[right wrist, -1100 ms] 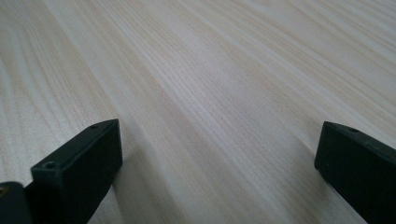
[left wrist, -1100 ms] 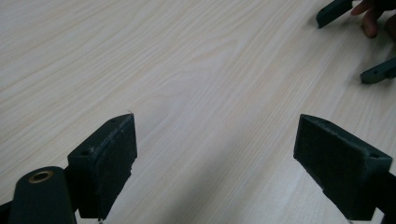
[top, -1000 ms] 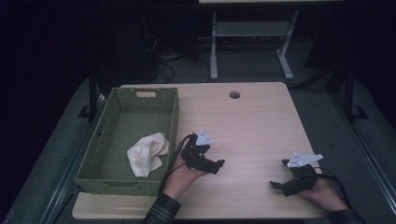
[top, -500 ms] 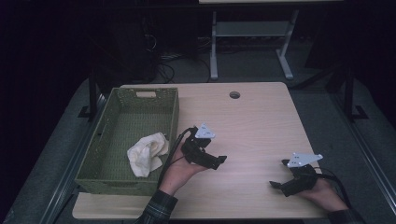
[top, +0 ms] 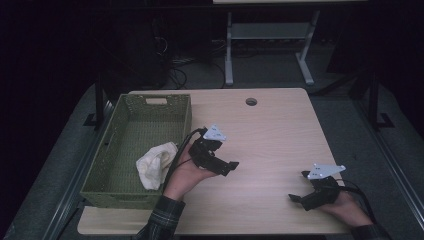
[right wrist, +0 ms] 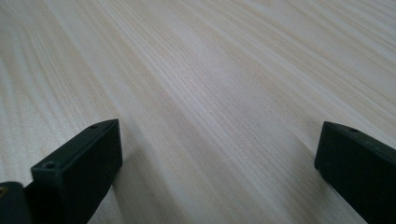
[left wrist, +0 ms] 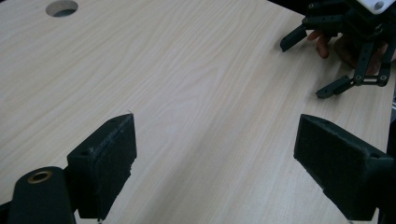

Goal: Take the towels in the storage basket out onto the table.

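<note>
My left gripper (top: 226,166) has swung away from basket (top: 176,107) over last second, now over bare table (top: 280,135), jaws spread, empty; cream cloth (top: 156,164) lies inside basket by near right wall: drop looks done. My right gripper (top: 300,194) rests at near edge, jaws spread, empty. No brands or writing readable

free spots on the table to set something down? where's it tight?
Bare wood between the left tongs and right tongs, and back toward the cable hole. Tight at the basket, where the cloth overhangs the rim beside the left hand.
</note>
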{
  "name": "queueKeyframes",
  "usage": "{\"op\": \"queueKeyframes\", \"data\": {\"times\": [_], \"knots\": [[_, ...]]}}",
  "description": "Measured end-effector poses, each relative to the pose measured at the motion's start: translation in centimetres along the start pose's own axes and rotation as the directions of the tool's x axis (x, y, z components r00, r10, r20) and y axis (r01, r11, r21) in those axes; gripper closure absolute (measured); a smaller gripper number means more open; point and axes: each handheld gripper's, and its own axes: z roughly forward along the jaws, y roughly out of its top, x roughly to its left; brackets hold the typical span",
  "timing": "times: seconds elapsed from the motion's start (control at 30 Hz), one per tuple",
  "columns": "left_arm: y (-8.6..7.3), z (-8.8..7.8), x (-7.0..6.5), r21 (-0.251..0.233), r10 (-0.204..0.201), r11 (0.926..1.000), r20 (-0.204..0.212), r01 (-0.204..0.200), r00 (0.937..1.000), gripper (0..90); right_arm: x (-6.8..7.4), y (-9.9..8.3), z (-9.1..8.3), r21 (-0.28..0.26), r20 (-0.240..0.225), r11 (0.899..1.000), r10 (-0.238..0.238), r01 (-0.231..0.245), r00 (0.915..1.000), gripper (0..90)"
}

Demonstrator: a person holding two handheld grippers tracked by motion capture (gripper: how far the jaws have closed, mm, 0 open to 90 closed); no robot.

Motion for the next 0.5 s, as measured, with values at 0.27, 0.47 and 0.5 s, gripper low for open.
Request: {"op": "queueKeyframes", "data": {"times": [0.27,0.47,0.5], "knots": [[-0.1,-1.2,1.0,-0.01,-0.006,0.9999,-0.028,0.006,0.9996,12.5,0.0,0.0,0.0,0.001,-0.001,1.0,0.003,-0.003,1.0,0.4],[-0.4,-2.0,1.5,-0.018,-0.018,0.9997,-0.047,0.017,0.9987,12.7,0.0,0.0,0.0,0.001,-0.001,1.0,0.003,-0.003,1.0,0.4],[-0.4,-2.2,1.6,-0.018,-0.019,0.9997,-0.051,0.018,0.9985,12.7,0.0,0.0,0.0,0.001,-0.001,1.0,0.003,-0.003,1.0,0.4]]}}
